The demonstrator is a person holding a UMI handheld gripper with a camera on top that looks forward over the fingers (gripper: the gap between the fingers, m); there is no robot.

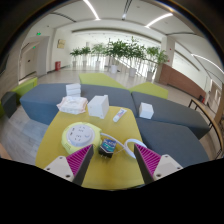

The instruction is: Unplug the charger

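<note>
The gripper [106, 160] is open, its two pink-padded fingers spread wide with nothing pressed between them. Between the fingertips, resting on a yellow table [60, 145], sits the charger [107, 149] — a small dark block whose details are too small to read — with a white cable [127, 146] curling away from it toward the right finger. By the look of it the plug step is not yet done, since the fingers stand apart from the block with a gap on either side. I would judge the charger light, hard and rigid, with smooth plastic sides that could slip under a loose grip; the sensible hold is across its body, not on the cable, which is soft and would only bend or strain at its joint. What it is plugged into cannot be made out, so the direction of pull is uncertain. Just beside the left finger lies a round white-and-green object [80, 133], near enough to be nudged. Farther along the table stand white boxes [98, 106] and some papers [72, 103]. Beyond it run grey sofas [45, 100] — the room is a bright, open lobby with potted plants [120, 52] and long ceiling lights [158, 19].
</note>
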